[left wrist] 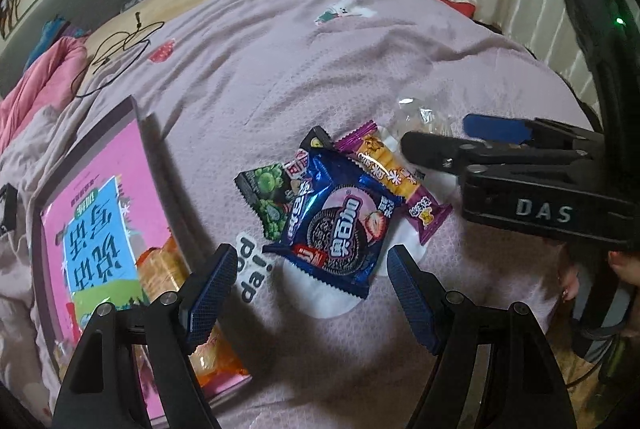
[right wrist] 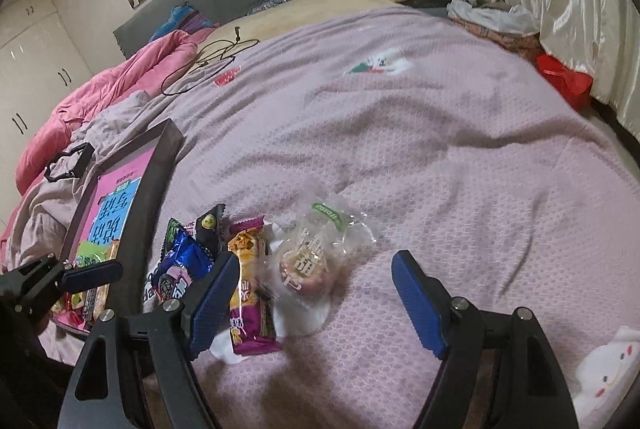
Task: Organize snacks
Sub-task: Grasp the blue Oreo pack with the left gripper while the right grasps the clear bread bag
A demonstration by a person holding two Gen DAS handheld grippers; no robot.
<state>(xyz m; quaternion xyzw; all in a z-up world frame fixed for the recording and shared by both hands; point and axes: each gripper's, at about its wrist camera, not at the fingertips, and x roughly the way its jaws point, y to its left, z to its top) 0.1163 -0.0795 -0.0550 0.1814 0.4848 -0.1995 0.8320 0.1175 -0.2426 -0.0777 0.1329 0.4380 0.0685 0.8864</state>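
Currently over a lilac bedspread (right wrist: 440,149). Left gripper (left wrist: 308,283) jaws apart, nothing clamped, hovering above blue cookie packet (left wrist: 332,225). Right gripper (right wrist: 316,293) jaws apart, empty, above clear-wrapped pastry (right wrist: 316,249). Snacks piled mid-bed: blue packet atop dark grape packet (left wrist: 264,197), purple-orange bar (left wrist: 396,181) just beside, pastry next to bar. Pink-lined box (left wrist: 100,197) left of pile, some packets inside.
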